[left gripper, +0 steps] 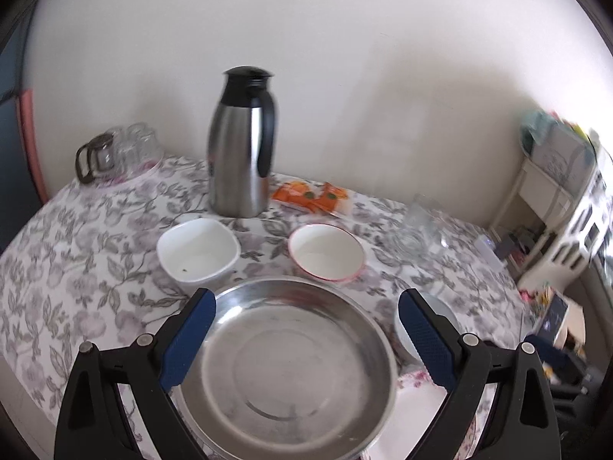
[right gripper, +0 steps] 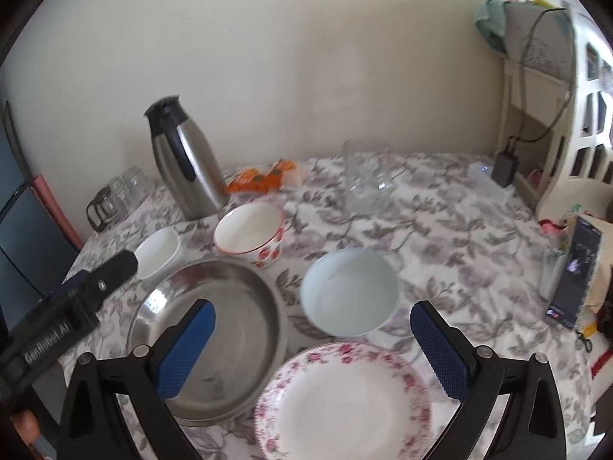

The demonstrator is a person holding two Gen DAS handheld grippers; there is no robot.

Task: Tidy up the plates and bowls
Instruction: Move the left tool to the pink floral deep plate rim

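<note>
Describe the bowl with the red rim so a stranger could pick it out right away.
Find the tall steel thermos at the back of the floral tablecloth. Just in front of it, behind the big steel pan, sits the red-rimmed bowl. Unlike the plain white bowls beside it, it has red flowers printed on its outside.

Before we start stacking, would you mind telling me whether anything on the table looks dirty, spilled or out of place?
One small thing: the white square bowl has a dark speck on its inner bottom, so it may not be clean. Nothing looks spilled or broken; the steel plate, floral plate and the other bowls sit upright.
</note>
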